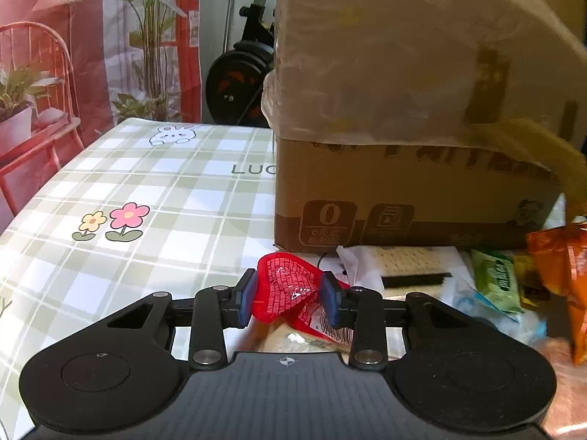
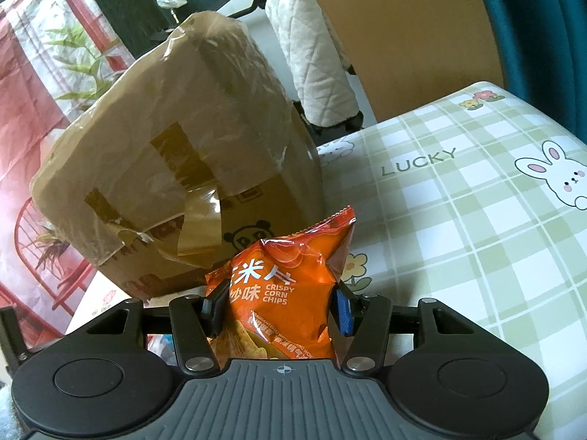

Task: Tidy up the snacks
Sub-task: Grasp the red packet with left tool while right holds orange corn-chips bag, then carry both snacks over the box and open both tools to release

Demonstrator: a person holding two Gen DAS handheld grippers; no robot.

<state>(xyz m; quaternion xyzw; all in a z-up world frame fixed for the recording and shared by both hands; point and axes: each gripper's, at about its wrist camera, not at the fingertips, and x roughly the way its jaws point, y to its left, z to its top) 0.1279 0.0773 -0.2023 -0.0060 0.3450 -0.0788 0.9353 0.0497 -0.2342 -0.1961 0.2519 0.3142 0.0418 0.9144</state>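
On the checked table (image 1: pixel 154 190), beside the box (image 1: pixel 403 190), the left gripper (image 1: pixel 288 293) pinches a red snack pack (image 1: pixel 286 278). The right gripper (image 2: pixel 280 304) squeezes an orange chips bag (image 2: pixel 290 275). Picking up looks done; next each snack needs a spot.

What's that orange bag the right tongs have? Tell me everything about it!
The orange bag is a shiny, crinkly plastic snack packet printed with "CRISPY CORN CHIPS", white Chinese characters and a picture of chips near its bottom. Its top edge is a flat crimped seal. It stands upright, slightly puffed, pinched at both sides between the pads of the right tongs. Behind it is a taped cardboard box on a green checked tablecloth. The left view shows its edge too.
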